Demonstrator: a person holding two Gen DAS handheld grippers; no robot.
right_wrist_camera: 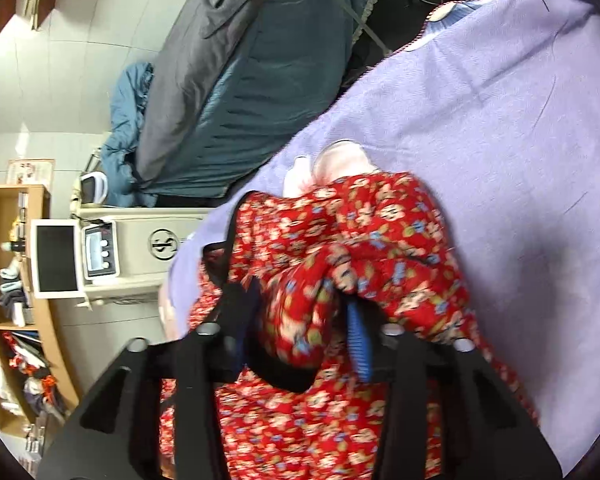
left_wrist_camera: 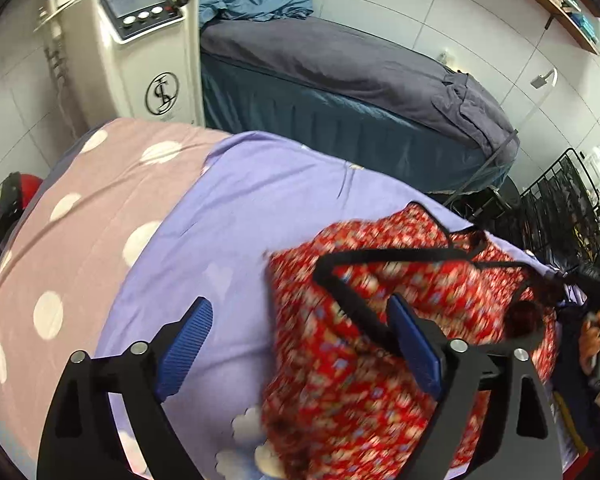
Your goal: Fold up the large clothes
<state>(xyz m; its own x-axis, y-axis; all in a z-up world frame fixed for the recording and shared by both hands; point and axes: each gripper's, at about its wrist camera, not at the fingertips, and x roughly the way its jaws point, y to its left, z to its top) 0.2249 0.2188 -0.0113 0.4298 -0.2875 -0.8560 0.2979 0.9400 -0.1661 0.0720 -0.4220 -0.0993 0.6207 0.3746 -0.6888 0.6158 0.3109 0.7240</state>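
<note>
A red floral garment with black trim lies bunched on the lilac bedsheet. My left gripper is open, held just above the sheet at the garment's left edge; its right finger overlaps the cloth. In the right wrist view the garment is bunched up between my fingers. My right gripper is shut on a thick fold of it, with the black trim draped below the fingers. The right gripper also shows at the far right of the left wrist view, holding the trim.
A pink polka-dot cover lies on the bed's left part. A beige machine with a screen stands behind it, beside a second bed with a grey cover. A black wire rack stands at right. Wooden shelves hold clutter.
</note>
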